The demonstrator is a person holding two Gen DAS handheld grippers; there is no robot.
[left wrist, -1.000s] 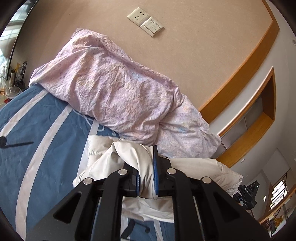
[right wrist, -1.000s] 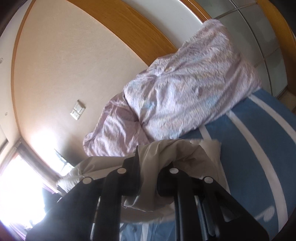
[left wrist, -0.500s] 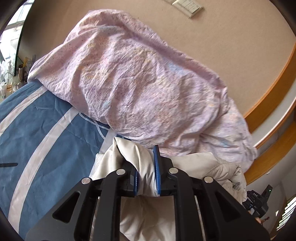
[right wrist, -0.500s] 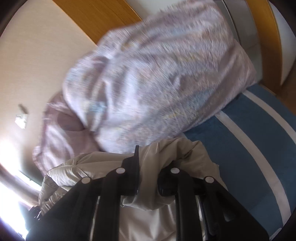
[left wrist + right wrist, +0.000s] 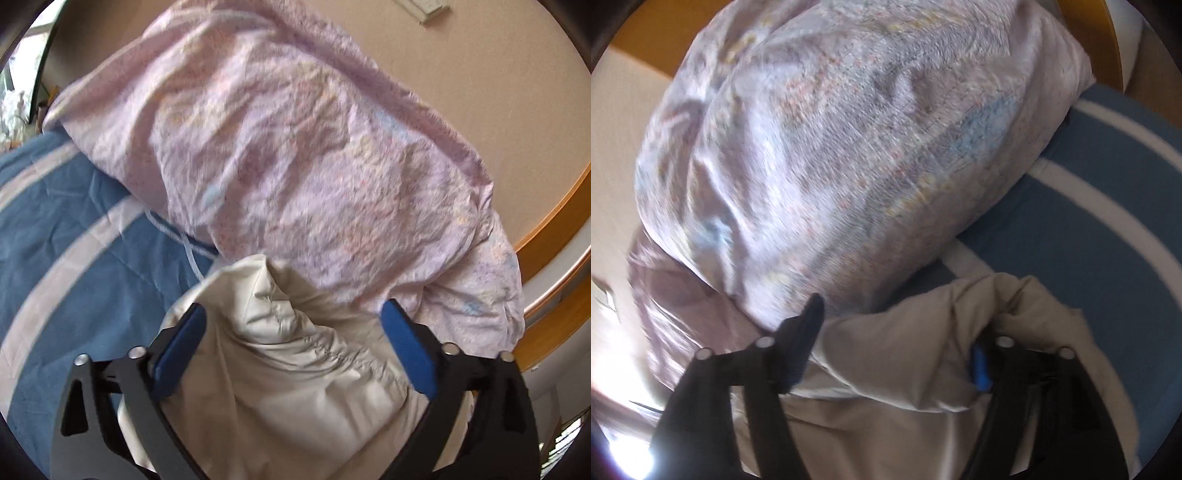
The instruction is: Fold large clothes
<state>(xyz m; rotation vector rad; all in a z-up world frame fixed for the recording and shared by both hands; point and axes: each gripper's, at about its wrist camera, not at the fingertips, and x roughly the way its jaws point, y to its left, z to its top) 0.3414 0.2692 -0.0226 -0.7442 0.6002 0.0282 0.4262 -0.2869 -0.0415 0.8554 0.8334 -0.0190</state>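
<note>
A cream padded jacket [image 5: 280, 369] lies bunched on the blue striped bedcover [image 5: 74, 229], up against a lilac quilt. My left gripper [image 5: 293, 310] is opening, its blue pads spread wide on either side of the jacket's folded edge and off the fabric. In the right wrist view the same jacket [image 5: 905, 354] sits between the fingers of my right gripper [image 5: 897, 321], whose jaws are also opening. Its left finger [image 5: 807, 328] stands clear of the cloth. A fold drapes over the right finger, hiding most of it.
A big crumpled lilac quilt [image 5: 303, 147] is heaped just beyond the jacket, against a beige wall with a wooden rail [image 5: 554, 218]. Blue bedcover with white stripes [image 5: 1108, 221] stretches to the right in the right wrist view. A wall switch plate [image 5: 428, 9] is at the top.
Both grippers came down toward the quilt with the jacket pinched in them, then opened and let its edge go. The jacket now rests on the bed.
</note>
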